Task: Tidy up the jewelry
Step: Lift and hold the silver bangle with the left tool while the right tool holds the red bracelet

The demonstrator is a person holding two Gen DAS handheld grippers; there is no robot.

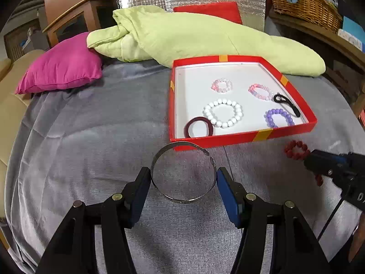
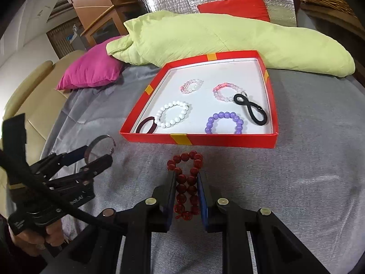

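Low in centre frame, the left hand-held gripper [image 1: 183,178] pinches a thin, stiff, springy metal bangle [image 1: 182,171] across its sides, while the right hand-held gripper [image 2: 187,182] squeezes limp, slippery red beads [image 2: 187,182] before the red tray [image 2: 205,139].

Both wrist views look steeply down, sharing the red tray [image 1: 241,138].

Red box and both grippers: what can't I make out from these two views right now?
- Purple bracelet: near part hidden by the red box front wall, both views.
- Maroon hair tie: lower part hidden by that wall, right wrist view.
- Red bead bracelet: mostly hidden by the right gripper, left wrist view.
- Wicker basket: contents cut off, frame edge.
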